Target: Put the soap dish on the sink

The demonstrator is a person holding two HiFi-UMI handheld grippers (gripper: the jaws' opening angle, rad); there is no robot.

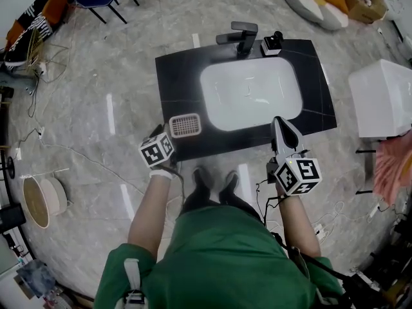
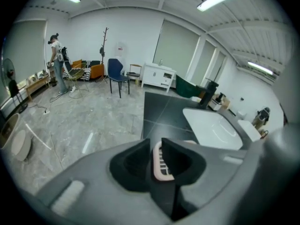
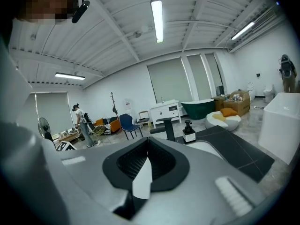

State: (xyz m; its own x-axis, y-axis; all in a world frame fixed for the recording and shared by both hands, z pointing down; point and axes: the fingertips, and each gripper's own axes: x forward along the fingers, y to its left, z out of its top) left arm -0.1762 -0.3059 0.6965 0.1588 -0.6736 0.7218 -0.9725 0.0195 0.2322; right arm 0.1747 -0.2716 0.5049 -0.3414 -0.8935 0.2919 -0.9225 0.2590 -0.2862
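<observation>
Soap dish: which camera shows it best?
The head view: the soap dish shows its whole slotted top. The left gripper view shows only an edge clamped between the jaws; the right gripper view shows none of it.

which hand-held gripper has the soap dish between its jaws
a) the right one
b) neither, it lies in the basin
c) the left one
c: in the left gripper view, the pink slatted soap dish sits clamped between the jaws of the left hand-held gripper, while the right hand-held gripper shows its jaws together with nothing in them.
</observation>
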